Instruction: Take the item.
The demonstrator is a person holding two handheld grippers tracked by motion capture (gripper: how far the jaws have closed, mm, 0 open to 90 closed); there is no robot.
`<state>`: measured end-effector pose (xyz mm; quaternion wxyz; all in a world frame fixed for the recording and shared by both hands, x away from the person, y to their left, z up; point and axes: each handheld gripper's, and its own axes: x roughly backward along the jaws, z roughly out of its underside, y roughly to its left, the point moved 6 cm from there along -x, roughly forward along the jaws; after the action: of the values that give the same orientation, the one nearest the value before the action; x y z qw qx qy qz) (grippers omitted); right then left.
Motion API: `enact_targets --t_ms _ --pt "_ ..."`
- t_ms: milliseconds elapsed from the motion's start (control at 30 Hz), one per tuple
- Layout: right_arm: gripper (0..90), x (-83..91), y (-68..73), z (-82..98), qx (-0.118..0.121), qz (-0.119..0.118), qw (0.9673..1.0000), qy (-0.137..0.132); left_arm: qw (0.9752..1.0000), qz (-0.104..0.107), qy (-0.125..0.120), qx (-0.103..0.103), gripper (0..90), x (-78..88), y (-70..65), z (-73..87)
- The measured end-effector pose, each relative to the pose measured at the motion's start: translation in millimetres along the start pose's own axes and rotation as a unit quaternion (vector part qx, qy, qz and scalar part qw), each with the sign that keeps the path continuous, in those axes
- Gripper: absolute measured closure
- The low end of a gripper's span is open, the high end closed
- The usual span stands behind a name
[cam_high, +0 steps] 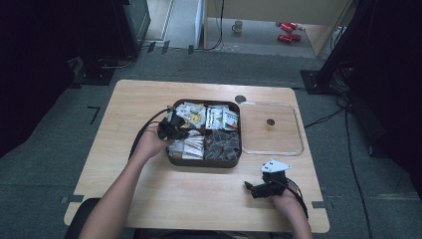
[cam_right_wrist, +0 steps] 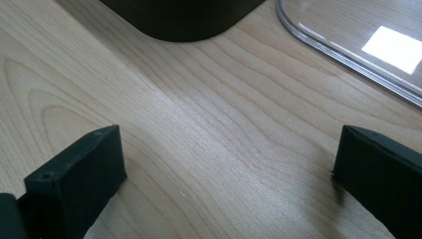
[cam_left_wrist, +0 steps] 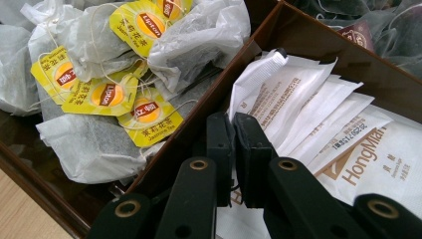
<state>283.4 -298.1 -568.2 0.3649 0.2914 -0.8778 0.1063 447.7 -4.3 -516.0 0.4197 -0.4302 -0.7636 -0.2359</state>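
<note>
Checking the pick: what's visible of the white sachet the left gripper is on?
The white sachet is a long, slim paper-like packet with brown print, its crimped top end tilted up. It lies in the brown tray, atop similar white packets beside the tea-bag compartment. The left gripper is shut on its lower part; that end is hidden behind the jaws.

Black two-jaw tongs point(cam_left_wrist: 233, 130) with brass-ringed screw holes, trailing black cable, grey three-cornered top plate.

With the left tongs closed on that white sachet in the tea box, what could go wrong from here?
1. The left tongs pinch only the edge of one white sachet; it might slip out on lifting.
2. The sachets lie overlapped, so a neighbour could be dragged up too.
3. The brown divider runs right beside the tongs and might snag them.
</note>
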Motion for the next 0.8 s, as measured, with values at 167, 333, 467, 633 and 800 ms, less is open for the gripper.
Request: enact_targets --t_ms 167,333,467,633,800 --pt "0.0 0.0 0.3 0.0 -0.001 0.000 1.0000 0.000 1.0000 0.006 -0.003 0.006 88.1 1.0 0.4 0.0" --pt "0.0 0.1 0.3 0.1 -0.001 0.000 1.0000 0.000 0.9999 0.011 -0.008 0.009 89.1 6.3 0.1 -0.4" --pt "0.0 0.1 0.4 0.1 -0.001 0.000 1.0000 0.000 0.9998 0.012 -0.014 0.010 89.2 10.0 0.0 -0.9" --pt "0.0 0.1 0.4 0.1 -0.001 0.000 1.0000 0.000 0.9996 0.013 -0.024 0.011 89.2 17.4 -0.2 -1.5" --pt "0.0 0.1 0.4 0.1 -0.001 0.000 1.0000 0.000 0.9992 0.010 -0.036 0.012 89.2 26.7 -0.6 -2.2"
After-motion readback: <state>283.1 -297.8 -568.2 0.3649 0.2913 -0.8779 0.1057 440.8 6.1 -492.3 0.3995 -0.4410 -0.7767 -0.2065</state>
